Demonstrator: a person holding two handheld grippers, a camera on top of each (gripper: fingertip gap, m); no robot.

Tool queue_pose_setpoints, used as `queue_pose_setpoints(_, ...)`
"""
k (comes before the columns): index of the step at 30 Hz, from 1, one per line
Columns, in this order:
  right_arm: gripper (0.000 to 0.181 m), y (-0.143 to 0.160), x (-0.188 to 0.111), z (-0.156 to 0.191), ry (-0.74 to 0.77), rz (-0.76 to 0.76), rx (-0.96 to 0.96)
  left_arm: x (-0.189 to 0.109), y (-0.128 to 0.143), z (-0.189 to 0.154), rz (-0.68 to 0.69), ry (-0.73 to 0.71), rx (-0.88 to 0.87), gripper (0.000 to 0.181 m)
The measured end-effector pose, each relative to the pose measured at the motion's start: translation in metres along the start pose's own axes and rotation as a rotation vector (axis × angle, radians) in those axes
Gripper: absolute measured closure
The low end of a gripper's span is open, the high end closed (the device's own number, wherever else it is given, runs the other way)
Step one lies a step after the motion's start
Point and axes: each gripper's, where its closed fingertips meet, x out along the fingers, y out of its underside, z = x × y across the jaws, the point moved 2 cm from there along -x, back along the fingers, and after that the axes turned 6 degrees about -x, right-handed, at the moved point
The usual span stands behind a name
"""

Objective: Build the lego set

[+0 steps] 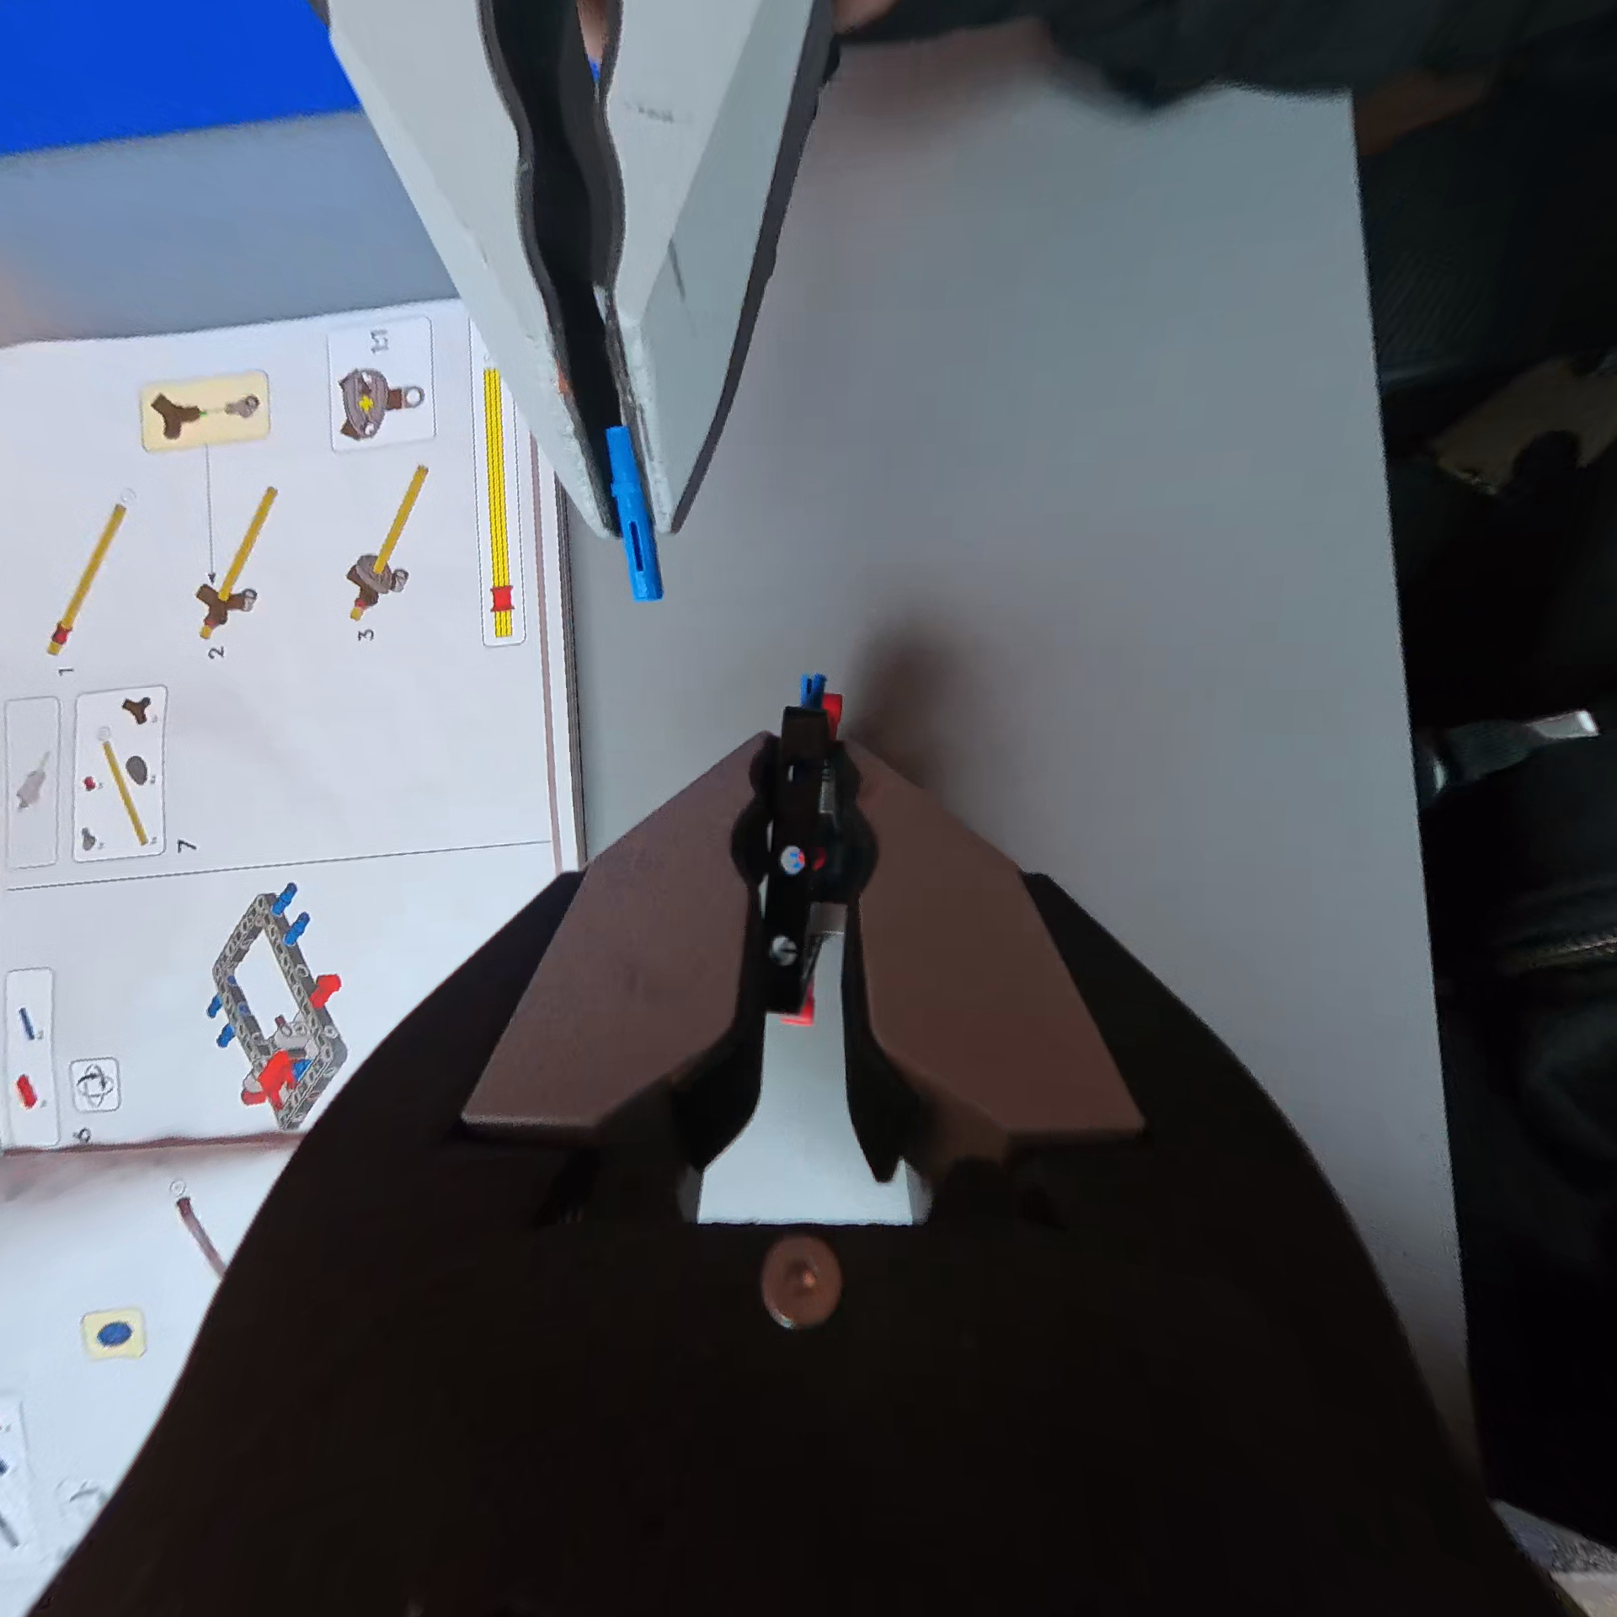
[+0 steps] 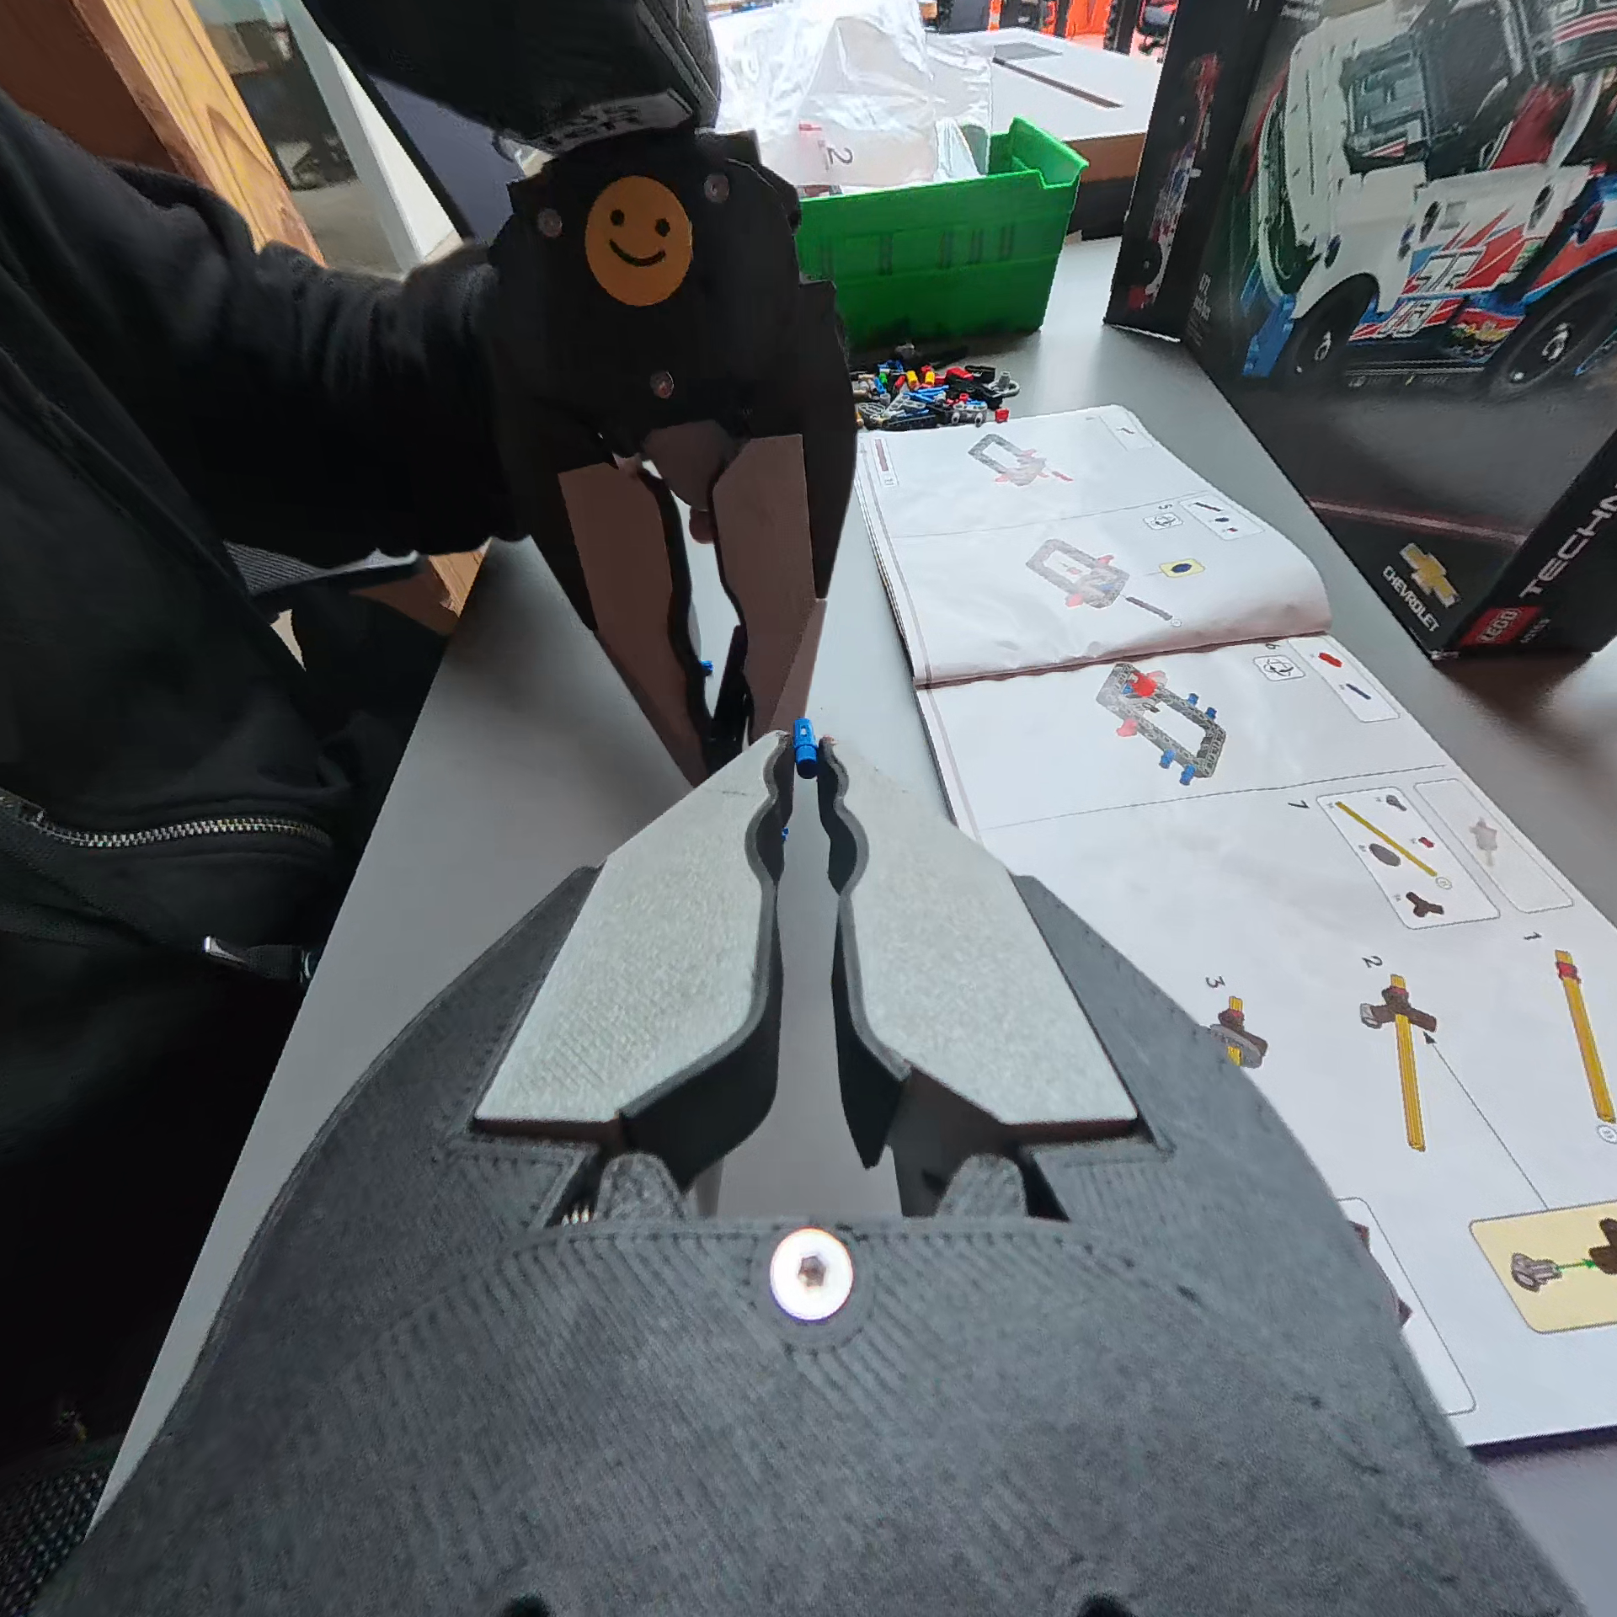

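My left gripper point(image 1: 805, 744) pinches one black frame point(image 1: 801, 840); my right gripper point(image 2: 809, 752) pinches one blue pin point(image 2: 803, 745). One printed set box point(image 2: 1400, 262), one open manual point(image 2: 1225, 787) on the bench point(image 1: 1094, 437).

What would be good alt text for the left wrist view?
The left gripper is shut on a black frame assembly with red and blue parts, above a grey table. The right gripper points at it, holding a blue pin. An open instruction booklet lies beside them.
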Motion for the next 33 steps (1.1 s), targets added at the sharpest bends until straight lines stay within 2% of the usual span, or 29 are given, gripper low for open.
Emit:
queue_pose_setpoints(4, 0.179, 0.003, -0.001, 0.003, -0.01, 0.02, -0.005, 0.001, 0.001, -0.004, 0.048, 0.0, 0.039, 0.175)
queue_pose_setpoints(6, 0.179, 0.005, 0.001, 0.006, -0.021, 0.041, -0.018, 0.0, 0.0, 0.001, 0.037, -0.044, 0.063, 0.175)
queue_pose_setpoints(8, 0.18, 0.006, 0.002, 0.01, -0.022, 0.055, -0.042, -0.007, -0.009, 0.005, -0.095, -0.047, 0.043, 0.175)
queue_pose_setpoints(11, 0.18, 0.004, 0.006, 0.015, -0.022, 0.071, -0.07, -0.02, -0.016, 0.005, -0.368, 0.067, -0.078, 0.175)
queue_pose_setpoints(15, 0.18, 0.003, 0.014, 0.022, -0.012, 0.112, -0.109, -0.021, -0.005, 0.004, -0.535, 0.062, -0.104, 0.175)
queue_pose_setpoints(21, 0.18, 0.008, 0.029, 0.028, -0.009, 0.212, -0.139, -0.015, 0.001, -0.005, -0.532, 0.088, -0.112, 0.176)
queue_pose_setpoints(27, 0.18, 0.01, 0.03, 0.026, -0.037, 0.188, -0.056, -0.017, 0.005, -0.004, -0.59, 0.08, -0.119, 0.176)
queue_pose_setpoints(33, 0.18, 0.014, 0.034, 0.026, -0.045, 0.19, -0.045, -0.02, 0.01, -0.002, -0.643, 0.134, -0.184, 0.176)
